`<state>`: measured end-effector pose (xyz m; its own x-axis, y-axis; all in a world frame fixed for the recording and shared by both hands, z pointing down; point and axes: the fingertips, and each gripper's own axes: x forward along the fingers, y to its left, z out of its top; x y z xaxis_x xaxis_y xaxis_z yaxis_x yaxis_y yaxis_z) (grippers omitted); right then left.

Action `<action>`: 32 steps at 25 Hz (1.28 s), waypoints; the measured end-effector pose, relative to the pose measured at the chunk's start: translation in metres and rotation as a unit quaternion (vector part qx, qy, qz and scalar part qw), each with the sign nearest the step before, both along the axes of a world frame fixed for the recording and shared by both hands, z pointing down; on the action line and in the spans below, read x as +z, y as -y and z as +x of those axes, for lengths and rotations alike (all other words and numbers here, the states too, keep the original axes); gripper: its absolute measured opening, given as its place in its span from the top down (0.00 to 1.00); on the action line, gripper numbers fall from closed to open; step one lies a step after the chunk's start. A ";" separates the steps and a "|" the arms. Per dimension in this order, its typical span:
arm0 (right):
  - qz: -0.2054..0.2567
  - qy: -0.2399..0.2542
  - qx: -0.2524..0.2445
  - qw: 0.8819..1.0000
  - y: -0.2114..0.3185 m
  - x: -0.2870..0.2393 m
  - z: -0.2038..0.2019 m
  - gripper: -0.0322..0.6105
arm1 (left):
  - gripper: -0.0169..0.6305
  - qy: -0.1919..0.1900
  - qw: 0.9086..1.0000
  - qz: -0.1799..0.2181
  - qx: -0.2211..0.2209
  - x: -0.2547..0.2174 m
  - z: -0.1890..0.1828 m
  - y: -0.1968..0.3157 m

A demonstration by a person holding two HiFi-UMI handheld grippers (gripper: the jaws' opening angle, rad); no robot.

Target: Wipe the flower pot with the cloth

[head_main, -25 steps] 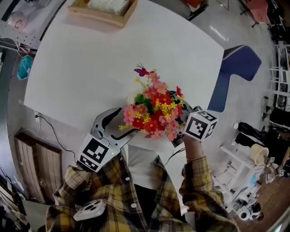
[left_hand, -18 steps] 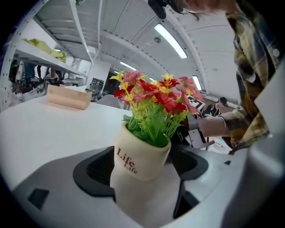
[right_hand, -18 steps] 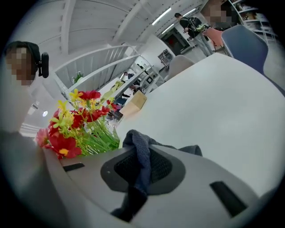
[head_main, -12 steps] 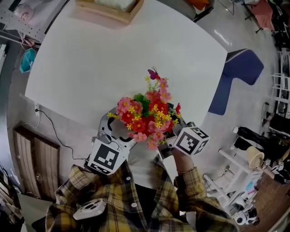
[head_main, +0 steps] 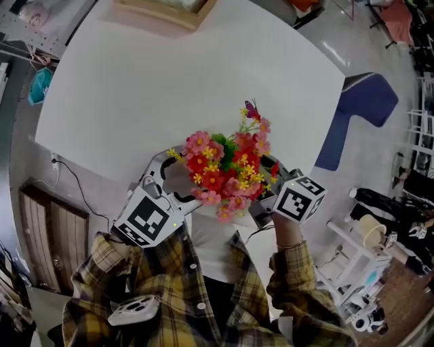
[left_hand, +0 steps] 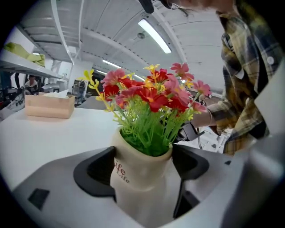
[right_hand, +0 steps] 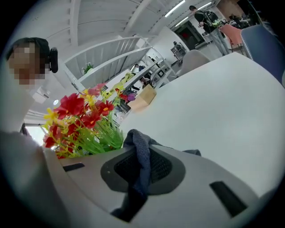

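Observation:
A cream flower pot (left_hand: pixel 140 176) with red, pink and yellow flowers (head_main: pixel 227 173) sits between the jaws of my left gripper (left_hand: pixel 142 171). A dark pad presses on each side of it, and the jaws stand wide. In the head view the blooms hide the pot, which is over the near table edge. My left gripper (head_main: pixel 190 177) reaches in from the left. My right gripper (head_main: pixel 266 188) is close on the flowers' right. In the right gripper view it (right_hand: pixel 142 173) is shut on a dark blue-grey cloth (right_hand: pixel 141 153), which bunches up above the jaws beside the flowers (right_hand: pixel 82 116).
The white table (head_main: pixel 203 74) stretches away in front of me. A wooden tray (head_main: pixel 163 10) stands at its far edge, seen also as a box (left_hand: pixel 49 106) in the left gripper view. A blue chair (head_main: pixel 359 108) stands off the table's right corner.
The flowers have shifted a little to the right and nearer to me. The cream rim seen a second ago is now hidden under the blooms. Both grippers have stayed close beside the pot.

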<state>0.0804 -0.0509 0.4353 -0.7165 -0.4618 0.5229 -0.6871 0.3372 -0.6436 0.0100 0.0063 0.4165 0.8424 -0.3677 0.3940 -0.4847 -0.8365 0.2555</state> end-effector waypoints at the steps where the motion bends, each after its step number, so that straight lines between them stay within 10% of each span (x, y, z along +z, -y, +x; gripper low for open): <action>1: 0.002 -0.001 -0.011 1.000 0.004 0.000 -0.001 0.92 | 0.36 -0.002 1.000 -0.001 0.012 0.001 0.000 -0.001; 10: -0.011 0.013 -0.148 0.989 0.035 0.005 -0.019 0.92 | 0.36 0.004 0.986 -0.004 0.169 0.008 -0.006 0.007; 18: -0.042 0.022 -0.269 0.962 0.039 0.004 -0.038 0.92 | 0.36 0.011 0.943 -0.006 0.332 0.004 -0.006 0.008; 25: -0.045 0.023 -0.272 0.961 0.045 0.002 -0.039 0.92 | 0.36 0.024 0.912 -0.013 0.410 0.003 -0.003 0.013; 28: -0.038 0.022 -0.248 0.968 0.048 0.002 -0.035 0.92 | 0.36 0.029 0.917 -0.020 0.397 0.004 -0.002 0.018; 32: -0.028 0.017 -0.209 0.977 0.048 0.003 -0.033 0.92 | 0.36 0.010 0.948 -0.024 0.316 0.004 -0.013 0.022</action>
